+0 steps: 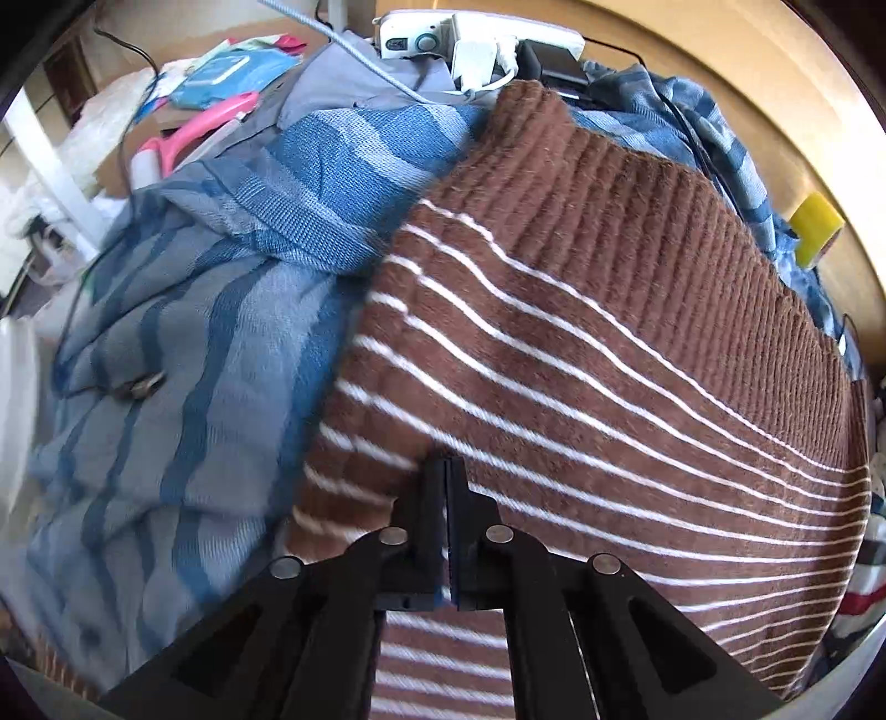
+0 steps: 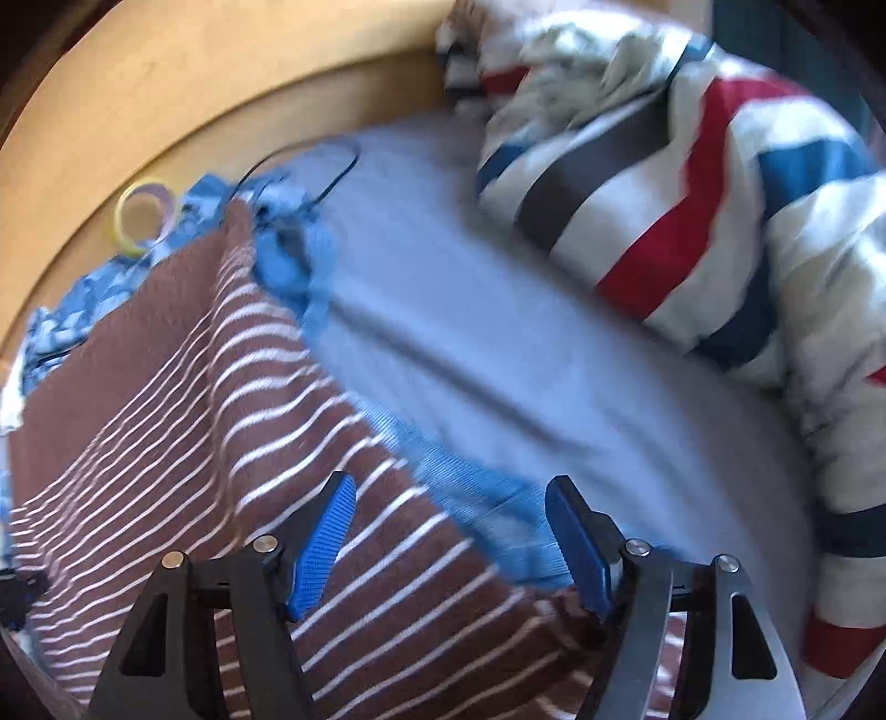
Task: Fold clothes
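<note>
A brown sweater with thin white stripes (image 1: 581, 343) lies spread over a heap of blue clothes. My left gripper (image 1: 448, 465) points steeply down and is shut, its black fingertips pinching a fold of the sweater near its left edge. In the right wrist view the same sweater (image 2: 183, 399) fills the lower left. My right gripper (image 2: 451, 490) hovers open above the sweater's edge, where a strip of blue knit cloth (image 2: 487, 509) shows. Nothing is pressed between its blue pads (image 2: 324, 543).
Blue striped garments (image 1: 183, 354) lie left of the sweater. A white, red, blue and grey striped quilt (image 2: 692, 194) is piled at the right on a pale blue sheet (image 2: 470, 310). A wooden board (image 2: 138, 83) curves behind, with a tape roll (image 2: 141, 216), cables and chargers (image 1: 476, 50).
</note>
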